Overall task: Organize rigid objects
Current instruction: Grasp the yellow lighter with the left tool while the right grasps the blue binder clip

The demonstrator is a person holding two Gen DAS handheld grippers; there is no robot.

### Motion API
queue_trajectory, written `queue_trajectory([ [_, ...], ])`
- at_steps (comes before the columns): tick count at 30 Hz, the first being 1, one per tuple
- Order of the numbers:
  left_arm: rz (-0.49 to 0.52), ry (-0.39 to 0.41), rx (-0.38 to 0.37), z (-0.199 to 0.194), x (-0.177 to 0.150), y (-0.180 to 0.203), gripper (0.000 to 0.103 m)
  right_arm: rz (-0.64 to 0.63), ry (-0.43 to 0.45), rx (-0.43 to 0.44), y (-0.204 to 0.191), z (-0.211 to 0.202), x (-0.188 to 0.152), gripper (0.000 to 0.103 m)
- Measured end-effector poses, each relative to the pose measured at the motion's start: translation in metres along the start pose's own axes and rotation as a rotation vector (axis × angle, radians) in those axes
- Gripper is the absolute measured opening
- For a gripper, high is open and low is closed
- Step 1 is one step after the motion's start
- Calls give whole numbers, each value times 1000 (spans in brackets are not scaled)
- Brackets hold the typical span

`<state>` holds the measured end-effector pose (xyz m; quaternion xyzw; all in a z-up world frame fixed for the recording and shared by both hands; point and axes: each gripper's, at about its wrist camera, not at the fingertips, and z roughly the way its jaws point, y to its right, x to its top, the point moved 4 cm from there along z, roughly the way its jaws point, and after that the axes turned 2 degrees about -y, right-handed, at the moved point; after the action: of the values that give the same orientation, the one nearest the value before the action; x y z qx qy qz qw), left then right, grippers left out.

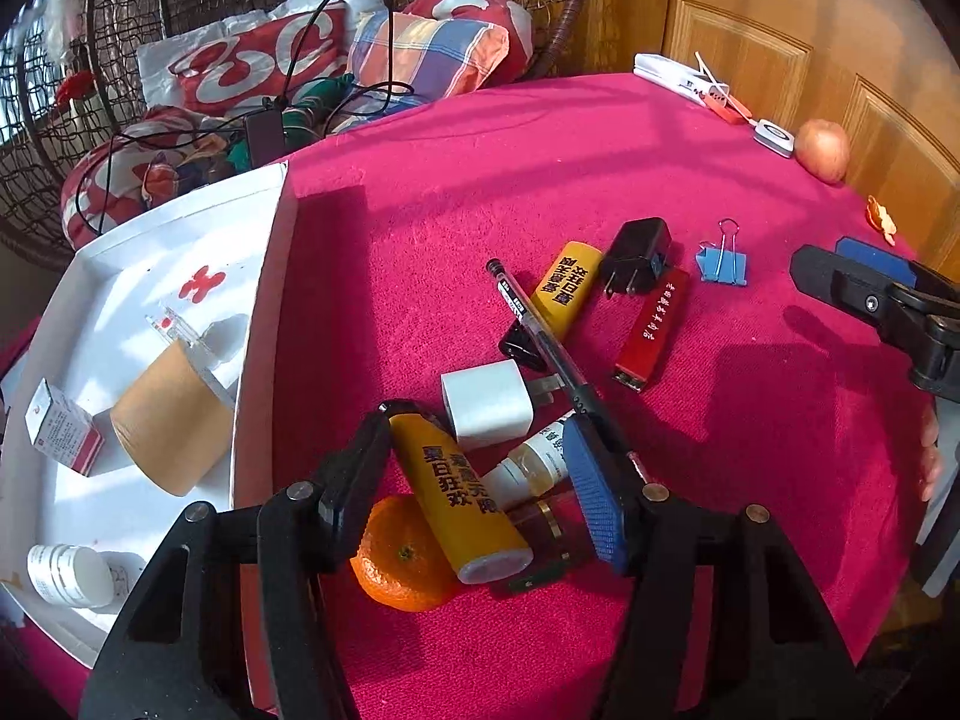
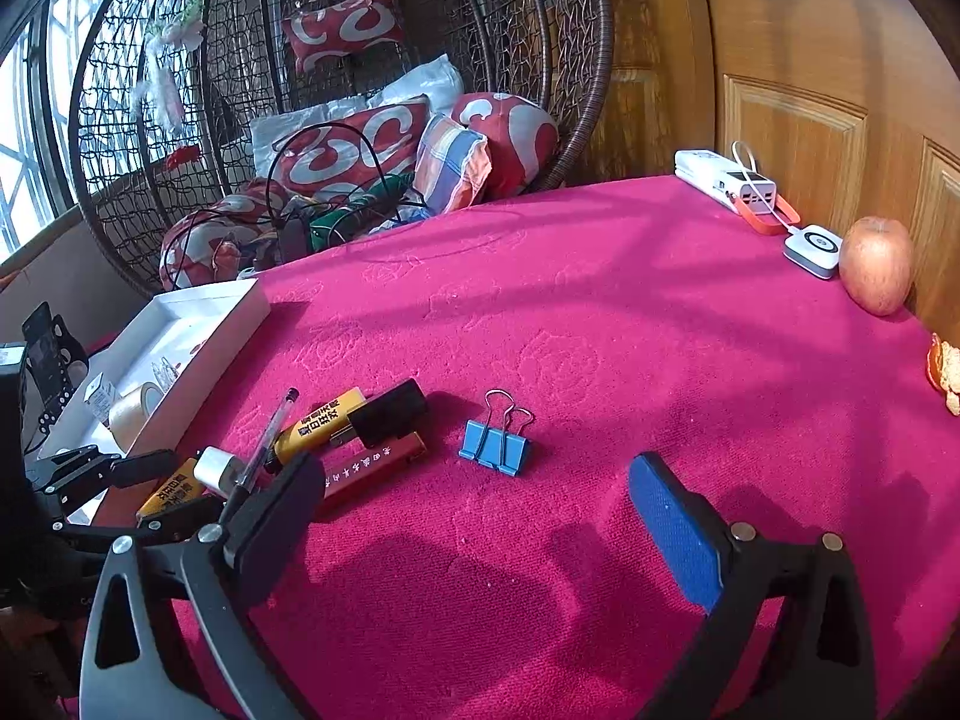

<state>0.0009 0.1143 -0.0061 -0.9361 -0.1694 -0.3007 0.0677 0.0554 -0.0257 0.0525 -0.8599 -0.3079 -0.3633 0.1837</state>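
Observation:
My left gripper is open, its fingers on either side of a yellow lighter that lies on the red cloth beside a tangerine; I cannot tell if the pads touch it. A white charger, a black pen, a small bottle, a second yellow lighter, a black charger and a red lighter lie around it. My right gripper is open and empty, just short of a blue binder clip.
A white tray at the left holds a tape roll, a small box and a white jar. At the far right edge lie a power bank, an apple and orange peel. A wicker chair with cushions stands behind.

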Motion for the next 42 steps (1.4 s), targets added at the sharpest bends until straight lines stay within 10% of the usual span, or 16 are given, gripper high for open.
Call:
queue_trajectory([
  [11,-12,-13,-71,2,-7,12,43,11,-13,39,-2,4,-3,99],
  [16,-64,-5,-83,1,-3,-3,43,15,-40,33,3,9,-4,71],
  [25,-78,-1,-99,-5,-5,-8,43,37,-60,63,6,12,-6,71],
  [29,-89,5,31,-1,2,-22,43,47,-66,64,8,13,-8,71],
  [42,54,-59,-21,21,-5,11,42,64,-55,69,15,12,-8,71],
])
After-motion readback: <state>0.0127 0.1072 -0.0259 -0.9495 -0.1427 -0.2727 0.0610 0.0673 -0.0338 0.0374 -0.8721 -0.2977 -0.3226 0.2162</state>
